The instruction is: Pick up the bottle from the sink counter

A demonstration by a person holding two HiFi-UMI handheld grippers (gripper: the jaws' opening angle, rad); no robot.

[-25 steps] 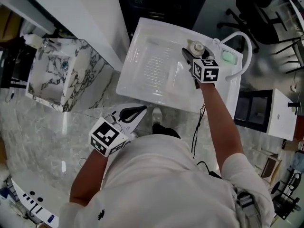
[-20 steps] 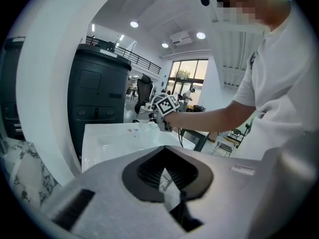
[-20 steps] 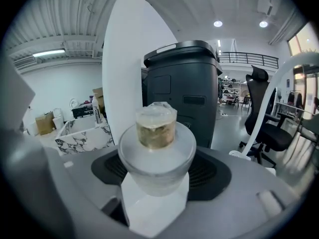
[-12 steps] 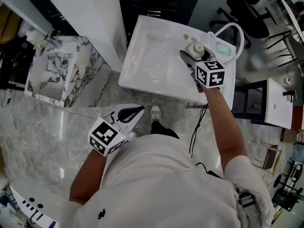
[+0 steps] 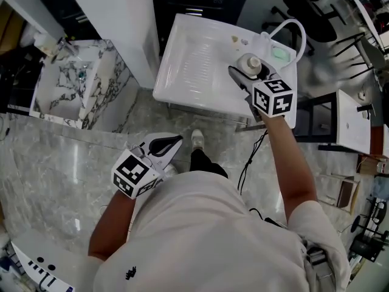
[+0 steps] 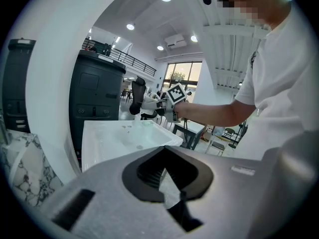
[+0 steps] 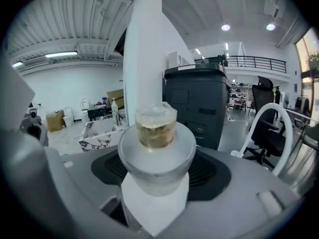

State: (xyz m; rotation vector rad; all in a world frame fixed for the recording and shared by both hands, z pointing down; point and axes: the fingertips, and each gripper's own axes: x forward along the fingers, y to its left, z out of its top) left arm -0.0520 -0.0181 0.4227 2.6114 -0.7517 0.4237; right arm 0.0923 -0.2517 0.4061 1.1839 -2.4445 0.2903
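A small clear bottle [image 5: 250, 61] with a wide pale collar and amber liquid [image 7: 156, 133] stands upright between the jaws of my right gripper [image 5: 246, 72]. The jaws are closed against its sides, above the right part of the white sink counter [image 5: 194, 72]. In the right gripper view, the right gripper [image 7: 157, 176] has both dark ridged pads against the bottle's body. My left gripper [image 5: 172, 142] hangs low over the marble floor near the person's body, far from the sink. In the left gripper view, the left gripper [image 6: 164, 151] has its tips together and holds nothing.
A white curved hose [image 5: 293, 27] and a green soap bar [image 5: 279, 52] sit at the sink's far right. A marble basin [image 5: 79, 84] stands at the left beside a white pillar [image 5: 115, 17]. Office chairs [image 5: 316, 5] and a white side table [image 5: 352, 123] lie to the right.
The right gripper with the bottle has drawn slightly toward the sink's near edge. The head view has shifted. The left gripper stays where it was.
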